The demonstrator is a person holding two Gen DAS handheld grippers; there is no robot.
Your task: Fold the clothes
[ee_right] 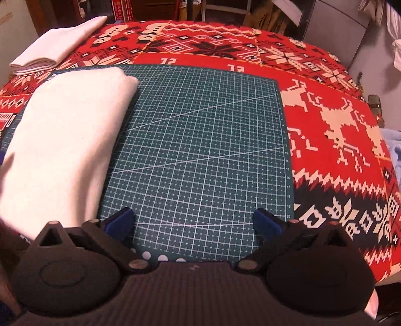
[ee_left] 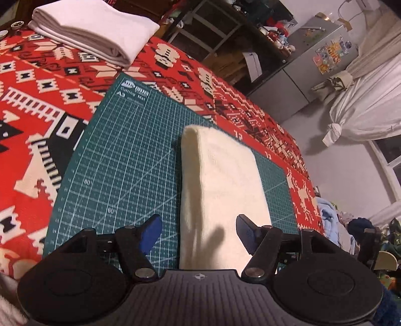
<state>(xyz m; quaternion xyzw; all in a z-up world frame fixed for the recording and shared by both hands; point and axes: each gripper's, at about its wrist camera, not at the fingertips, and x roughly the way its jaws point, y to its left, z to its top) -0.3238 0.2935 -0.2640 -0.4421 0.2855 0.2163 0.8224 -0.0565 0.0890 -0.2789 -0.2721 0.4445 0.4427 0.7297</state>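
A cream cloth (ee_left: pixel 225 185) lies folded into a long rectangle on the green cutting mat (ee_left: pixel 120 155). My left gripper (ee_left: pixel 199 232) is open just above its near end, blue fingertips (ee_left: pixel 153 229) straddling the cloth without touching it. In the right wrist view the same cream cloth (ee_right: pixel 67 140) lies on the left part of the cutting mat (ee_right: pixel 200 150). My right gripper (ee_right: pixel 194 222) is open over bare mat to the right of the cloth, holding nothing. A second folded white cloth (ee_left: pixel 92 27) rests at the far left of the table, also the white cloth (ee_right: pixel 57 47) in the right wrist view.
A red patterned tablecloth (ee_right: pixel 338 120) covers the table under the mat. Small bowls (ee_left: pixel 17 24) sit at the far left edge. Beyond the table stand a dark shelf (ee_left: pixel 225 37), a grey fridge (ee_left: pixel 313 57) with stickers and tied white curtains (ee_left: pixel 363 105).
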